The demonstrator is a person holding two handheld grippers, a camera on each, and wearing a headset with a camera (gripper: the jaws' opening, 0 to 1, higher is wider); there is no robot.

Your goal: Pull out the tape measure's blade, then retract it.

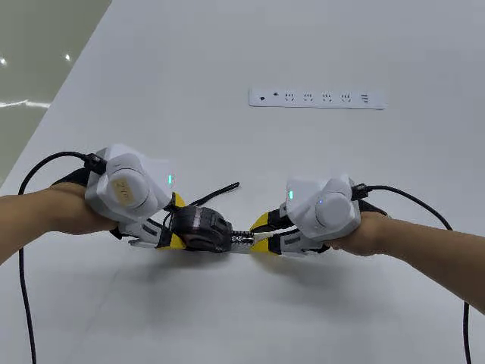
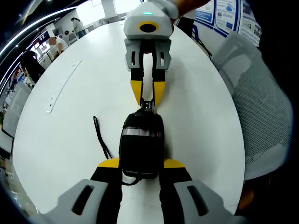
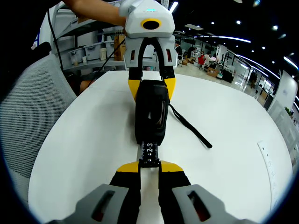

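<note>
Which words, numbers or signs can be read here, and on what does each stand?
"23": on the tape measure's blade, held in the right tongs.
Signs on the power strip: too small to read.
Wall posters: blurred, unreadable.
Silver band on the tape measure's case: nothing legible.

Digits "2" and "3" are printed on the short stretch of blade [image 3: 148,150], low centre of the right gripper view. The posters [image 2: 225,10] at upper right of the left gripper view are too blurred to read.
</note>
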